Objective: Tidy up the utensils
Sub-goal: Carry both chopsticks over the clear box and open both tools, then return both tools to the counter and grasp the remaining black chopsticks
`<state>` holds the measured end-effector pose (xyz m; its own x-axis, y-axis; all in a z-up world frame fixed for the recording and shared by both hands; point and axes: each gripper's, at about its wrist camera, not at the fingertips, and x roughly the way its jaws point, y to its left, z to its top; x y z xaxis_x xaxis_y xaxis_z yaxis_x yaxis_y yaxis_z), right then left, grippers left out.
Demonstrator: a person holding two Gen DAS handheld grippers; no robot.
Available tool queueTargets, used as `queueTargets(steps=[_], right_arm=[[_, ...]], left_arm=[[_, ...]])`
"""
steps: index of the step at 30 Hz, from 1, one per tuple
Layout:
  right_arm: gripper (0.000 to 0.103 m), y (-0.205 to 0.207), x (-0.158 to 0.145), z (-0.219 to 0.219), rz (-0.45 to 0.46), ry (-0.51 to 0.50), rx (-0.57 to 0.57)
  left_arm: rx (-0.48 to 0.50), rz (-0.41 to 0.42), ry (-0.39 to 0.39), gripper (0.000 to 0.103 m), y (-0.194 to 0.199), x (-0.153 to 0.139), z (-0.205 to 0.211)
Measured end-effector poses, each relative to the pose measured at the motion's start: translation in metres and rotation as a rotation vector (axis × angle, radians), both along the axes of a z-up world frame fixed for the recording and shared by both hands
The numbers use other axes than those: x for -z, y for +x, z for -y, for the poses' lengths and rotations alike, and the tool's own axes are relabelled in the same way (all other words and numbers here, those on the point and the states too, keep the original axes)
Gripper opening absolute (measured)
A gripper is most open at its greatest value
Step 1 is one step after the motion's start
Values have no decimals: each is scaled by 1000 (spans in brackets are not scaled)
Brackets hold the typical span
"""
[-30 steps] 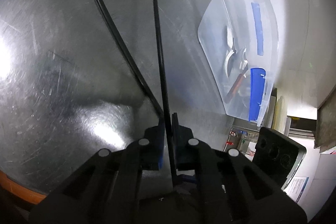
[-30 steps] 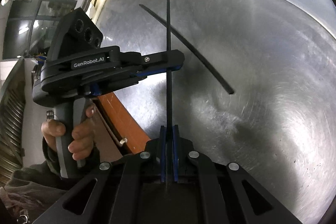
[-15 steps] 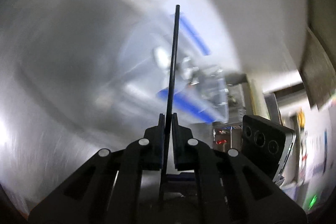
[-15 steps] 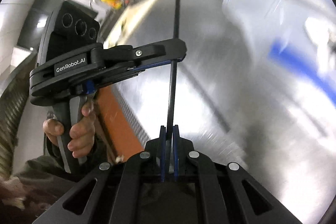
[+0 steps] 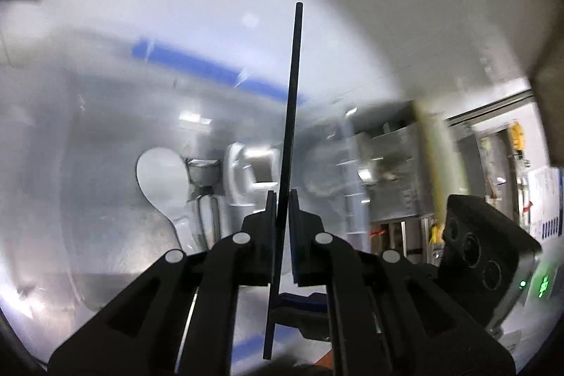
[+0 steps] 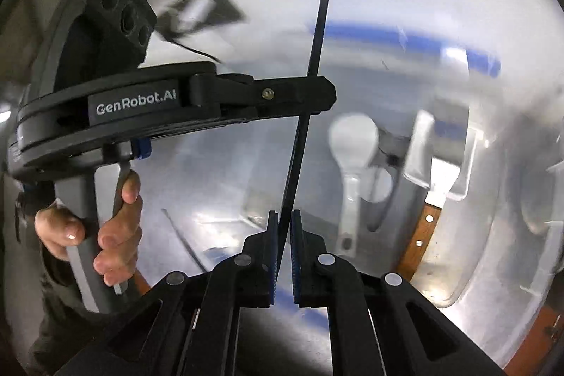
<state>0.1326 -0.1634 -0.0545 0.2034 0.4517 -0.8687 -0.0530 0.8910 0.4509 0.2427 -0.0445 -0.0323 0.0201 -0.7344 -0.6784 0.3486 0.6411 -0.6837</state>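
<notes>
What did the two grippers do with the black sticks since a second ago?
Both grippers carried their black chopsticks up off the bare metal counter and over toward the clear box with blue trim, which now fills both views. The left gripper still pinches its chopstick, and the right gripper still pinches its chopstick. The white spoon stayed in the box.

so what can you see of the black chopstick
The black chopstick is a thin, straight, matte black rod, plastic or lacquered wood by the look. It is off the table, pointing away from both cameras. The right gripper is shut on its near end, and the left gripper appears to clamp the same stick further up, crossing it from the side. Its far tip is free. Behind it is a blurred clear bin of utensils.
</notes>
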Motion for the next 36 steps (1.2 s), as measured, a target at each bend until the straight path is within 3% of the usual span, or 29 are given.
queueTargets(steps=[4,8,13,16,18,19,20,22,25,28,31,32,36], right_arm=[[5,22,59,17,-135,2,13],[5,36,92,23,-225,-9,18],[5,42,111,23,-271,-33,12],[5,35,100,20,-247,-53,-5],[7,28,86,17,-212,-78,-3],[7,28,77,14,-187,-82,-3],[7,22,67,13,-163,-86,-1],[8,4,38,7,-97,-103,1],[13,-30,0,-7,4,-83,-35],[23,-75,-36,-51,147,-79,-161],[29,-105,-33,-100,173,-82,-325],[29,-115,-19,-127,160,-103,-405],[29,-140,57,-212,106,-327,-634]], left_arm=[[37,-118,114,6,21,60,26],[62,-237,190,6,31,108,39],[63,-286,254,5,33,133,39],[69,-274,314,5,33,134,37],[86,-254,367,6,33,132,38],[95,-253,386,14,34,132,41],[107,-254,388,31,33,128,43],[101,-223,369,53,29,111,43],[96,-53,304,55,6,46,22],[57,94,183,61,-32,-18,-29],[-54,193,89,72,-78,-55,-104],[-102,210,83,72,-91,-56,-126],[-366,204,229,72,-136,-26,-214]])
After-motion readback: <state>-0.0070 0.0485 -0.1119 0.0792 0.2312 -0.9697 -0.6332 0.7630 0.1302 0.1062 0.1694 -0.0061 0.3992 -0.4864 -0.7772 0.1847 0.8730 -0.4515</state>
